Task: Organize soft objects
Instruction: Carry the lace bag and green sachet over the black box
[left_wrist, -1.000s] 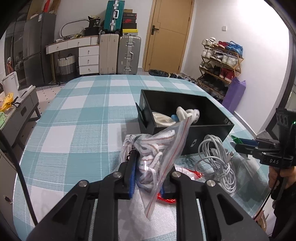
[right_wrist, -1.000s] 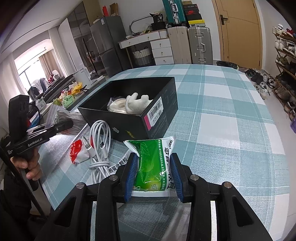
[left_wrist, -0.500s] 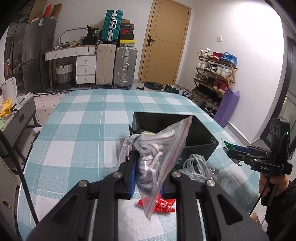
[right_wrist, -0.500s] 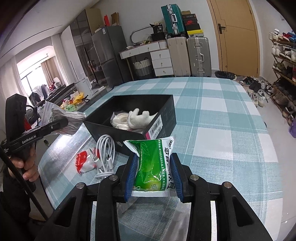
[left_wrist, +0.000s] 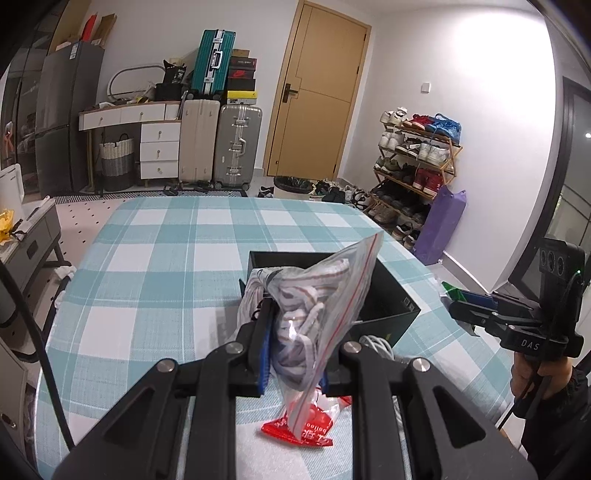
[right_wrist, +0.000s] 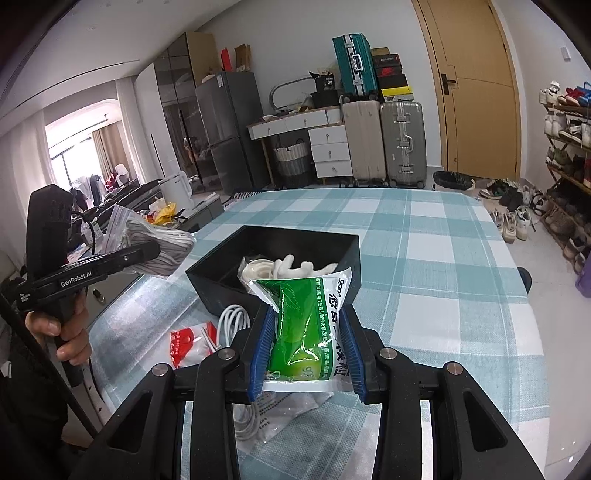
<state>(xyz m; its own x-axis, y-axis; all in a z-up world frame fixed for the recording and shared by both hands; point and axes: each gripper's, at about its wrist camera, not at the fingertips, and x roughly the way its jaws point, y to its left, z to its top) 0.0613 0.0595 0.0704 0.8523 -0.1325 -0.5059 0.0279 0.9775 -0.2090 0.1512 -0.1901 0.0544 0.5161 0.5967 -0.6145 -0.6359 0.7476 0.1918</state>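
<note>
**Both bags lifted, box next**

My left gripper (left_wrist: 293, 345) clamps the zip bag (left_wrist: 314, 314); my right gripper (right_wrist: 306, 349) clamps the green pack (right_wrist: 306, 325). Both hang above the table (right_wrist: 443, 258) near the box (right_wrist: 273, 254). I'd lower one at a time, releasing only inside.

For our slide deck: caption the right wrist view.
Right hand-held gripper clamps a green sachet above the checked tablecloth, near the black box.
</note>
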